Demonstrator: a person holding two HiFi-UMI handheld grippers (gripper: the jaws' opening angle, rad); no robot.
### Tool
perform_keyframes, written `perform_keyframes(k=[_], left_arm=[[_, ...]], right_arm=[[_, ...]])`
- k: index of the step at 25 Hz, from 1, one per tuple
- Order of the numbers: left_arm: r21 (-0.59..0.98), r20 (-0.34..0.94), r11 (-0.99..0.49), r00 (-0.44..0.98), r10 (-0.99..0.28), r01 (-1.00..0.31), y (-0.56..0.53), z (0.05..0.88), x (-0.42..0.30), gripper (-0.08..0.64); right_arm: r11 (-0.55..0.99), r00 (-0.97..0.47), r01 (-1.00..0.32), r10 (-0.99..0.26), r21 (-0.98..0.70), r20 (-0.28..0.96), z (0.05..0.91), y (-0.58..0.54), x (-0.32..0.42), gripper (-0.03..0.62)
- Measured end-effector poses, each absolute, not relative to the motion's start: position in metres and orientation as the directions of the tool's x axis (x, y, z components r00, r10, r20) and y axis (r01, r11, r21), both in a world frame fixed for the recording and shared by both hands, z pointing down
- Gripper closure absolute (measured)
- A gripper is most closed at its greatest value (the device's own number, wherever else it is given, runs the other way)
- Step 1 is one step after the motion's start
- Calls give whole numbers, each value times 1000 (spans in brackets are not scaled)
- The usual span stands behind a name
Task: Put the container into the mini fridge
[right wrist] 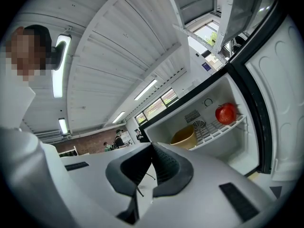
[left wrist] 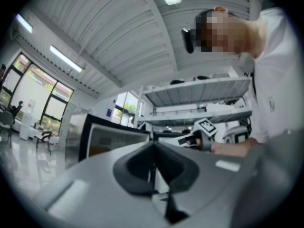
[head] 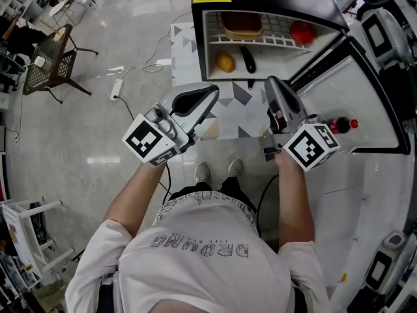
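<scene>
**Container looks placed, both grippers empty**

The container (head: pixel 242 23) sits on the wire shelf (head: pixel 277 32) in the upper compartment of the mini fridge (head: pixel 201 38), at the top centre of the head view. In the right gripper view it shows right of centre (right wrist: pixel 184 137): a tan, bowl-like tub, upright, open at the top as far as we can tell, no lid visible. The material isn't clear to us.

A red fruit (right wrist: pixel 226 113) is on the same shelf, to its right in the frame, near it but apart. Below the shelf lie an orange fruit (head: pixel 225 61) and a dark object (head: pixel 248 59) we can't identify.

The door (head: pixel 365 109) is swung wide open on the right of the head view, with bottles (head: pixel 343 124) in its rack.

The left gripper (head: pixel 212 91) and right gripper (head: pixel 273 83) hover side by side in front of the opening, well clear of the container. Each gripper's own view shows its jaws pressed together with nothing between them: left (left wrist: pixel 153 148), right (right wrist: pixel 152 148).

Our read is that the placement itself is done. Nothing is left to carry. The only open item we see is the door, which the task doesn't mention.
</scene>
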State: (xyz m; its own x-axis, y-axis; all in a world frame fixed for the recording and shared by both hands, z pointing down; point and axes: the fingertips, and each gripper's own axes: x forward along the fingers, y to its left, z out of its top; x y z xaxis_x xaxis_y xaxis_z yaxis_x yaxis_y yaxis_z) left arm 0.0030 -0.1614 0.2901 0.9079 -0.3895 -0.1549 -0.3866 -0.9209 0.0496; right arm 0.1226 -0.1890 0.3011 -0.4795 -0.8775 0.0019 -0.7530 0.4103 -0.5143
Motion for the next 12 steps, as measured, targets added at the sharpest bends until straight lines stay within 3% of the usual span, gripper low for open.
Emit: perform_keyframes(k=[12], left_arm=[[55,-152,-921,909,-389,-385,-154,294,-2,555]], right_arm=[[424,-490,-753,-872,-503,-1,308,-171,115,592]])
